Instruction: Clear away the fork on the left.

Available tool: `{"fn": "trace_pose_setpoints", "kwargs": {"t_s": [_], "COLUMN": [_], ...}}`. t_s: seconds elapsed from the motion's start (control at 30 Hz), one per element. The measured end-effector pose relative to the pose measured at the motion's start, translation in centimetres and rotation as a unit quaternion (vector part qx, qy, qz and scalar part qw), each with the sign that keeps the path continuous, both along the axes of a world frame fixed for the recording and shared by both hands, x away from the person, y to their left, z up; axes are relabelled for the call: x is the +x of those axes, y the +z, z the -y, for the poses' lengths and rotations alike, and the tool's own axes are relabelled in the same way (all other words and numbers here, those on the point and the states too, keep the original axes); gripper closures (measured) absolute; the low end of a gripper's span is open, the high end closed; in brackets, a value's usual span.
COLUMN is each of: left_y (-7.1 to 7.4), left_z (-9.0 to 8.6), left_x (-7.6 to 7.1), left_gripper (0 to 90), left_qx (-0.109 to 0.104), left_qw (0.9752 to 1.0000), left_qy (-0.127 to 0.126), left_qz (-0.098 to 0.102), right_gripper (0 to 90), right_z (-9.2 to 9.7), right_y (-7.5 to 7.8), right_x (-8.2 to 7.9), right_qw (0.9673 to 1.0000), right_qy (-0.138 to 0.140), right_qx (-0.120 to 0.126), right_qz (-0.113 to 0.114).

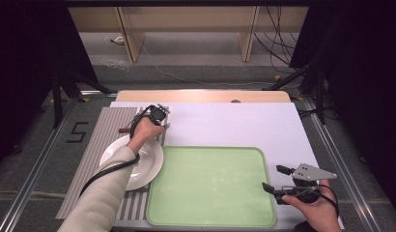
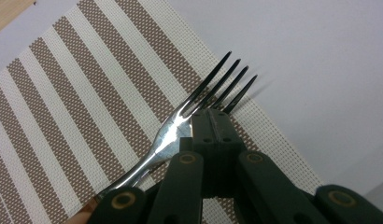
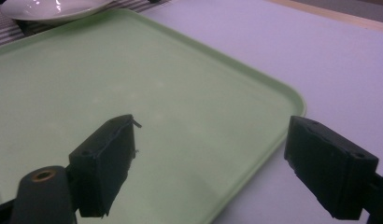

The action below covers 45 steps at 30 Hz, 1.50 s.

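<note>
A silver fork point(image 2: 176, 125) with a brown handle point(image 1: 124, 130) lies on the striped placemat point(image 2: 87, 93), tines toward the mat's edge. My left gripper point(image 2: 213, 114) is shut, its tips pressed together right over the fork's head, the neck passing just to their left; nothing shows between the pads. In the high view the left gripper point(image 1: 162, 121) sits at the mat's far right corner. My right gripper point(image 1: 274, 178) rests at the front right, open, and in its own view the right gripper point(image 3: 210, 140) has nothing between its fingers, over the near corner of the green tray point(image 3: 133, 70).
A white plate point(image 1: 155, 166) sits on the placemat point(image 1: 97, 137) under the left forearm, beside the green tray point(image 1: 210, 186). A white sheet point(image 1: 234, 125) covers the table behind the tray. Beyond the far edge are floor cables and stand legs.
</note>
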<state>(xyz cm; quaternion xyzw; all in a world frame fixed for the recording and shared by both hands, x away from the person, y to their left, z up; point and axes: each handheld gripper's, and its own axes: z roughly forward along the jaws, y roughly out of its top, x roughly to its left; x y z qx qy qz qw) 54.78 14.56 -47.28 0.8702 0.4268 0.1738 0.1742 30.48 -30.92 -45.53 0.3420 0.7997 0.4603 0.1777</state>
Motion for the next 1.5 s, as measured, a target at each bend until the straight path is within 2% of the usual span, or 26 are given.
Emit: {"fn": "trace_pose_setpoints", "kwargs": {"t_s": [0.37,0.43,0.53,0.67,0.73,0.77,0.8,0.83,0.87,0.9,0.93,1.13,1.5], "left_y": [0.0,0.0,0.4,1.2,1.8,2.0,2.3,2.3,2.4,2.5,2.4,2.2,1.1], "left_z": [0.1,0.0,-0.4,-1.3,-2.1,-2.6,-3.9,-3.9,-4.5,-5.2,-5.8,-7.7,-7.7], "left_x": [0.3,0.4,0.4,0.5,0.6,0.7,0.9,0.9,0.9,1.0,1.0,1.0,1.3], "left_gripper": [89.1,88.8,83.6,81.9,77.9,70.2,66.6,62.8,62.8,59.2,55.1,53.1,53.7], "left_qx": [-0.004,0.001,-0.017,-0.02,-0.018,-0.016,-0.004,-0.004,0.0,0.003,0.002,0.012,0.026], "left_qw": [1.0,1.0,0.9998,0.9996,0.9995,0.9995,0.9995,0.9995,0.9994,0.9993,0.9994,0.9994,0.9982], "left_qy": [0.007,-0.002,-0.006,-0.011,-0.016,-0.017,-0.02,-0.02,-0.02,-0.023,-0.023,-0.027,-0.054], "left_qz": [0.002,0.003,0.003,0.013,0.018,0.02,0.026,0.026,0.028,0.029,0.025,0.015,-0.009], "right_gripper": [17.5,17.5,17.5,17.4,17.4,17.4,17.4,17.4,17.4,17.4,17.3,17.2,17.2], "right_z": [0.0,0.0,0.0,0.0,0.0,0.0,0.0,0.0,0.0,0.0,-0.1,-0.1,0.0], "right_y": [0.0,0.0,0.0,0.0,0.0,0.0,0.0,0.0,0.0,0.0,0.0,0.0,0.0], "right_x": [0.0,0.0,0.0,0.0,0.0,0.0,0.0,0.0,0.0,0.0,0.0,0.0,0.0], "right_qw": [1.0,1.0,1.0,1.0,1.0,1.0,1.0,1.0,1.0,1.0,1.0,1.0,1.0], "right_qy": [0.001,0.002,0.001,0.002,0.001,0.002,0.002,0.001,0.001,0.001,0.001,0.0,0.0], "right_qx": [-0.001,0.0,0.0,-0.001,0.0,-0.001,-0.001,-0.001,-0.001,-0.001,-0.001,-0.002,-0.001], "right_qz": [0.001,0.001,0.001,0.0,0.0,0.0,0.0,0.0,0.0,0.0,-0.001,-0.001,-0.001]}}
